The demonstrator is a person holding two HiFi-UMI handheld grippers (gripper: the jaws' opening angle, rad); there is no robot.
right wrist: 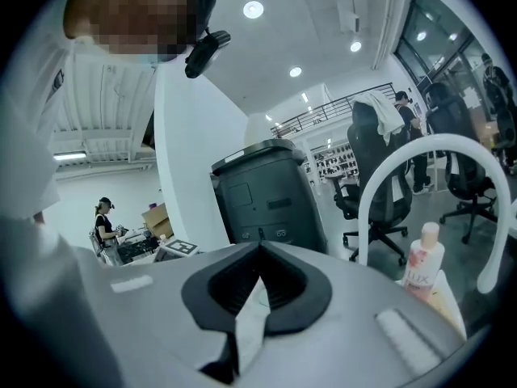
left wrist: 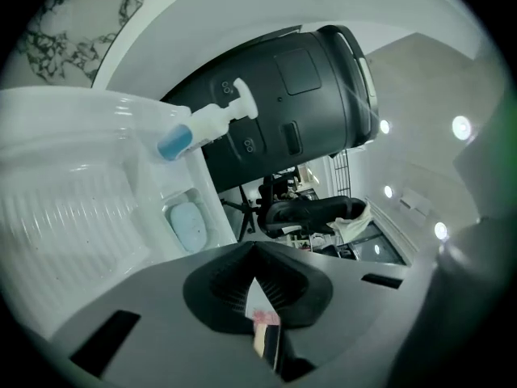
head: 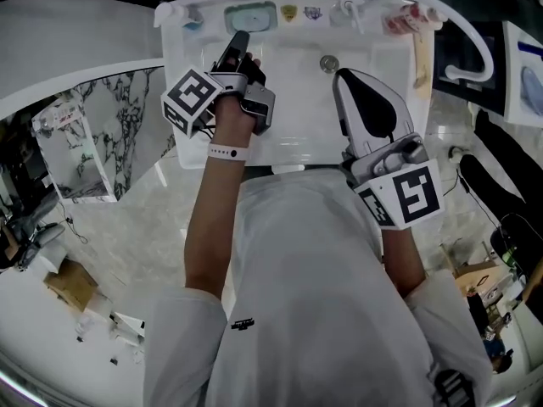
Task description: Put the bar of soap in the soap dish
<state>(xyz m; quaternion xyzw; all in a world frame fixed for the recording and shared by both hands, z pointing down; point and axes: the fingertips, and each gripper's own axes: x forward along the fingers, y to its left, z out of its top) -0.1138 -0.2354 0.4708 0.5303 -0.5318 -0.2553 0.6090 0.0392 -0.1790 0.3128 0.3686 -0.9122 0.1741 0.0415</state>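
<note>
A pale blue bar of soap (head: 252,14) lies in the soap dish (head: 230,21) on the back ledge of the white sink (head: 180,100). My left gripper (head: 238,41) hovers just in front of the dish with its jaws shut and nothing between them. The left gripper view shows the soap (left wrist: 188,225) resting in its dish (left wrist: 172,210), ahead and to the left of the closed left gripper (left wrist: 256,254). My right gripper (head: 343,78) hangs over the right side of the basin, shut and empty. In the right gripper view the right gripper (right wrist: 258,255) points out into the room.
A pump bottle (left wrist: 207,124) lies at the ledge's left corner. A pink bottle (head: 402,20) and a curved white rail (head: 476,47) are at the right; the same kind of bottle (right wrist: 421,270) shows beside the rail (right wrist: 404,164). A black bin (left wrist: 300,107) stands behind the sink. The drain (head: 329,63) is mid-basin.
</note>
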